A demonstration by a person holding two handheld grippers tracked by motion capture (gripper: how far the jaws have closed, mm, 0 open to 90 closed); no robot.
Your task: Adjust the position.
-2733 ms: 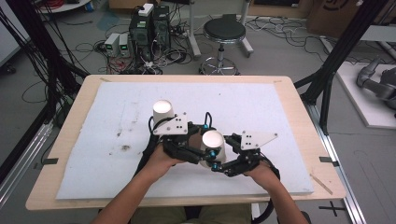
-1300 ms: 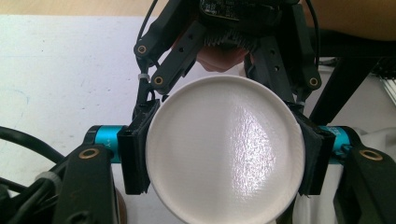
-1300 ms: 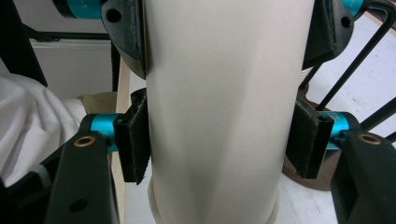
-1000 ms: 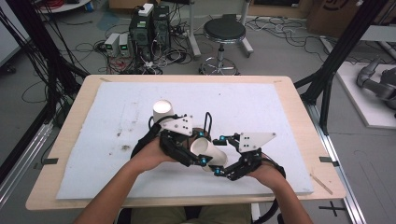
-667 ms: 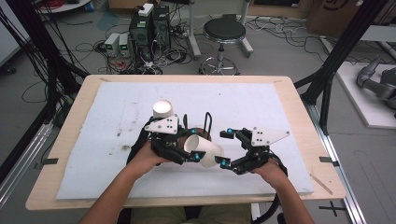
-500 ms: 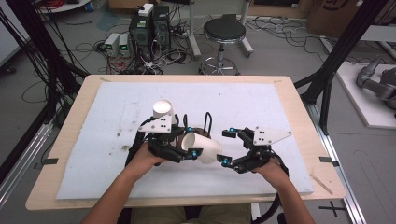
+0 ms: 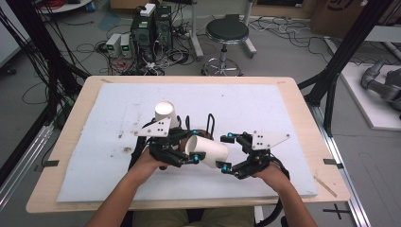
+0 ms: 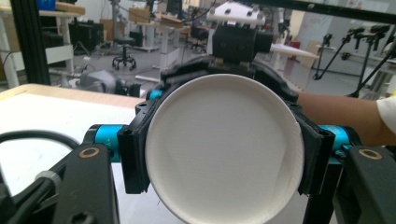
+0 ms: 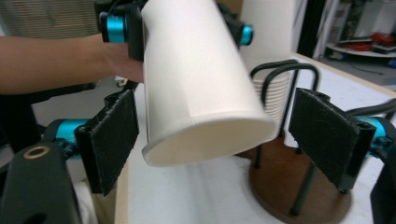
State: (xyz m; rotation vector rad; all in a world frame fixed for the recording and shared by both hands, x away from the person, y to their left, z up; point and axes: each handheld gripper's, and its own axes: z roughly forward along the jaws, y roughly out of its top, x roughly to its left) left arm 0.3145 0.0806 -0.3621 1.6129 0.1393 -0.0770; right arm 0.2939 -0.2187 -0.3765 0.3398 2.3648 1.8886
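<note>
The paper cup (image 7: 208, 150) lies on its side in the air just above the white board (image 7: 283, 109), and I have it pinched at its mouth end between the jaws of my left gripper (image 7: 182, 152). In the left gripper view I look straight into the cup's open round mouth (image 8: 224, 149), with my own black pads clamped on its rim at either side. The cup's closed base end points toward my right gripper (image 7: 226, 152), whose jaws stand spread apart; in the right gripper view the base (image 9: 210, 135) hangs between its two felt pads (image 9: 112, 140), touching neither.

Just behind the cup stands the wire cup holder (image 9: 285, 140) on its round brown wooden foot, with a stack of cups (image 9: 271, 100) inside it. A second cup (image 7: 165, 113) stands upside down on the board, behind the held cup and to its left, just beyond my left gripper's grey plate.
</note>
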